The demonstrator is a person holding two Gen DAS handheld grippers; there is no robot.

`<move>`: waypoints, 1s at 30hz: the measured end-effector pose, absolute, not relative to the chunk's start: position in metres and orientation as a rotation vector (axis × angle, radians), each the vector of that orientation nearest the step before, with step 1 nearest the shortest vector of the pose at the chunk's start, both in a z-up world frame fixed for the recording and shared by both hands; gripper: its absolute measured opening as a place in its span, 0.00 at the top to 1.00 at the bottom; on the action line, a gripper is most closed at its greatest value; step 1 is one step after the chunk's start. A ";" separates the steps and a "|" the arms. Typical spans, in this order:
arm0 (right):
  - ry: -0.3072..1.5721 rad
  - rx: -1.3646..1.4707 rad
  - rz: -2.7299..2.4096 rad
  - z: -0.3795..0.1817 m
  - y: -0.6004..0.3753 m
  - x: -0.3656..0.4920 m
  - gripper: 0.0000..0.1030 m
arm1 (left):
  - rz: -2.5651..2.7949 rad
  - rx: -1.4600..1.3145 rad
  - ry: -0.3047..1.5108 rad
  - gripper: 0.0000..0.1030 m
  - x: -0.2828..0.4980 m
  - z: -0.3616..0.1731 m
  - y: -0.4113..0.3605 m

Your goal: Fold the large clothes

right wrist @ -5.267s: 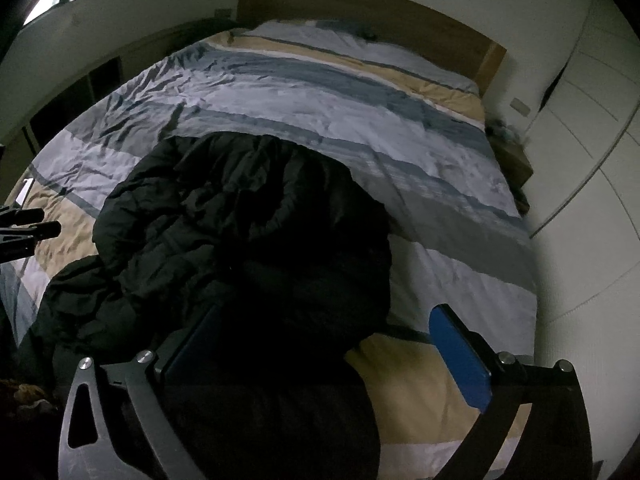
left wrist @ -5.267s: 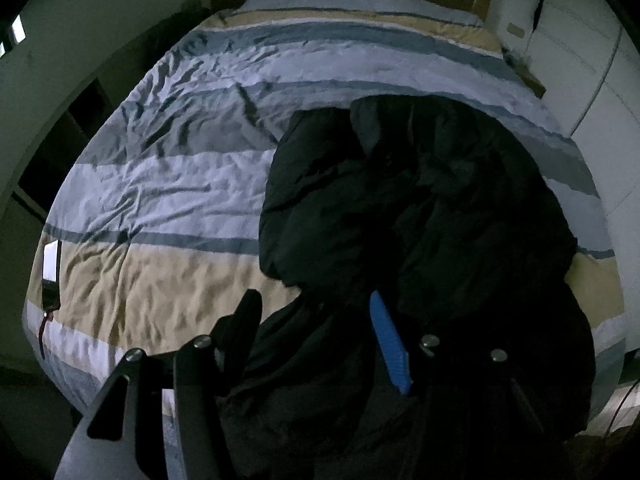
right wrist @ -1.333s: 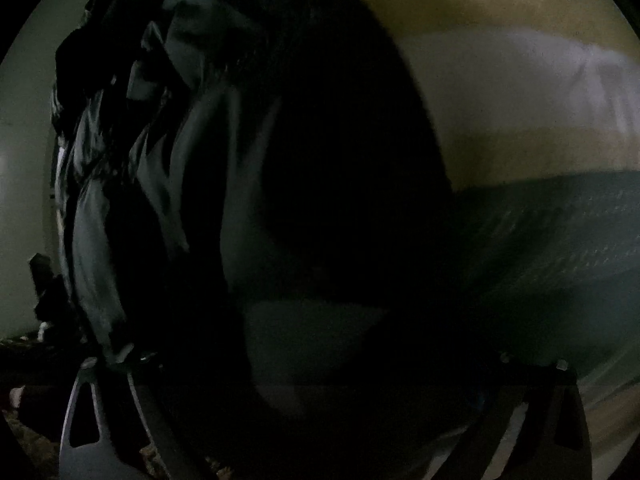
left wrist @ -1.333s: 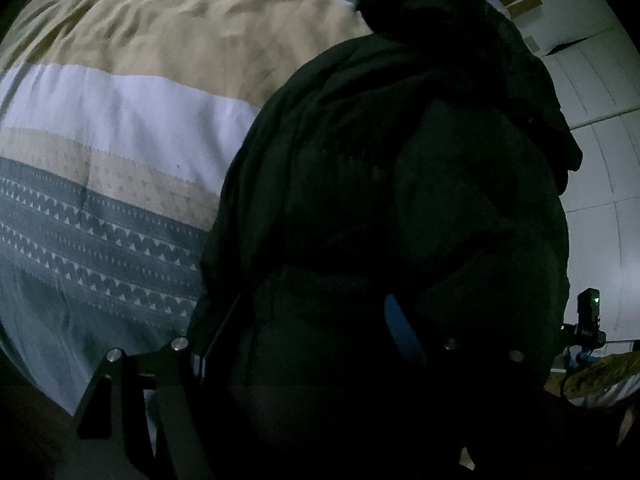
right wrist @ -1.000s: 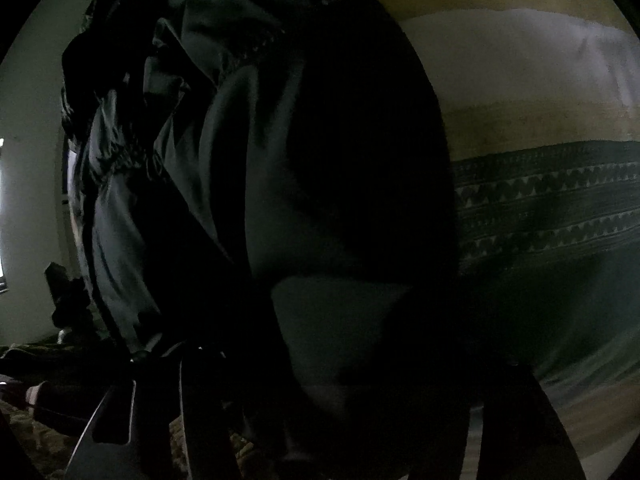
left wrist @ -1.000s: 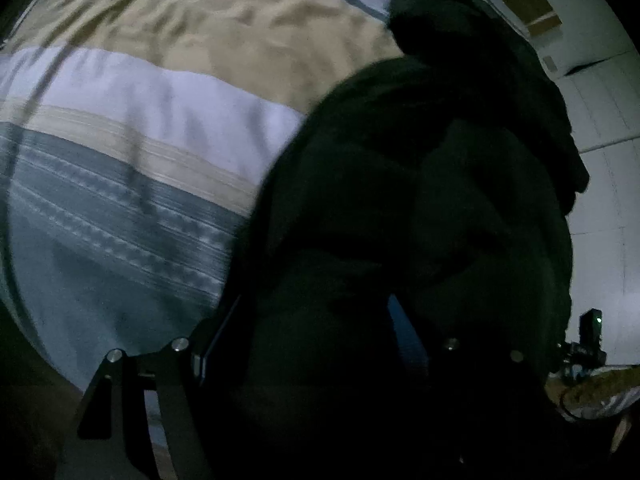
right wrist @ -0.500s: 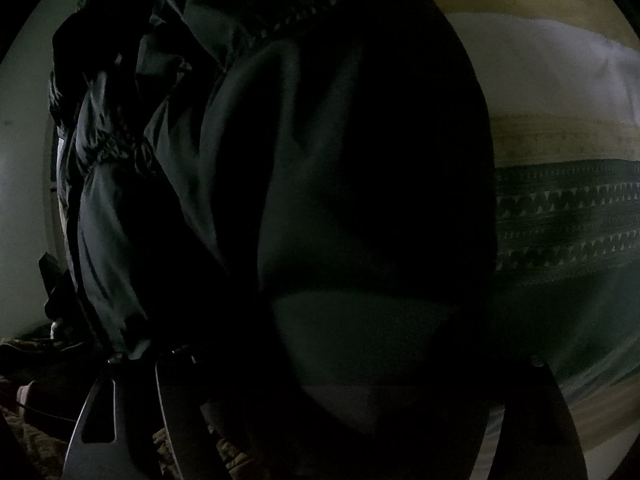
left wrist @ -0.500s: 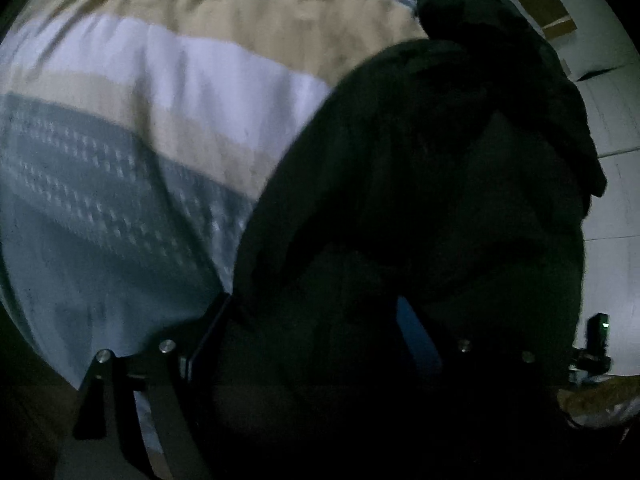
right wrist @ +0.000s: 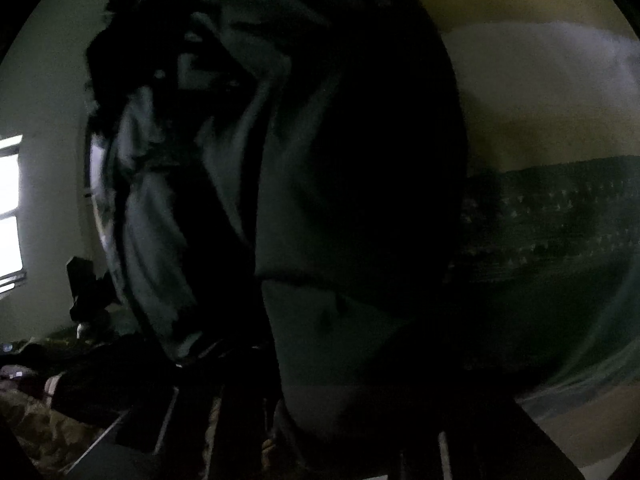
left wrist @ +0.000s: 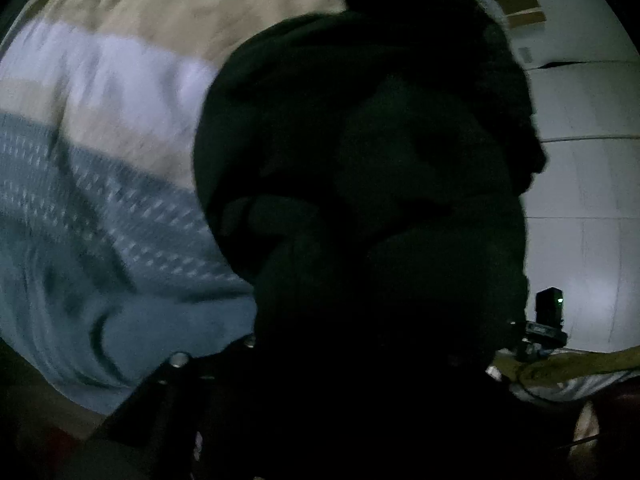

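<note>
A large black padded jacket [left wrist: 360,160] lies at the foot of the bed and fills most of the left wrist view. In the right wrist view the jacket [right wrist: 352,184] hangs close in front, its grey lining showing. My left gripper [left wrist: 340,364] is buried in the jacket's lower edge; its fingers look closed in on the fabric. My right gripper [right wrist: 332,392] is also pressed into the jacket's hem, with the fingers drawn together on it. The dark fabric hides the fingertips of both.
The striped duvet [left wrist: 100,128] in beige, white and grey covers the bed on the left and shows in the right wrist view [right wrist: 552,128]. White wardrobe doors [left wrist: 580,180] stand at right. A window [right wrist: 8,208] is on the left wall.
Both grippers have gone down from above the bed to the jacket's lower edge and closed on it. In the last half second the fingers drew further together and the jacket shifted.
</note>
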State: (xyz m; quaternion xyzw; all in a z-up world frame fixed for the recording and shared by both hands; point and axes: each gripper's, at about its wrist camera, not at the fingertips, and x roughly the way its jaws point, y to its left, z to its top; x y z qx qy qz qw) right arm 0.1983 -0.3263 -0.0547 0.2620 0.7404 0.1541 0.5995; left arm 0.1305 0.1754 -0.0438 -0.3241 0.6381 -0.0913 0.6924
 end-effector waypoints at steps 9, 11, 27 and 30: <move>1.478 0.589 0.455 0.020 -0.318 0.241 0.91 | -0.280 -0.762 1.184 0.88 0.186 0.043 0.170; 1.414 0.583 0.462 0.038 -0.325 0.254 0.91 | -0.288 -0.789 1.115 0.88 0.201 0.063 0.172; 1.046 0.659 0.444 0.142 -0.360 0.422 0.90 | -0.288 -0.940 0.848 0.88 0.370 0.147 0.223; 1.050 0.697 0.366 0.131 -0.364 0.454 0.89 | -0.226 -0.955 0.876 0.88 0.411 0.132 0.228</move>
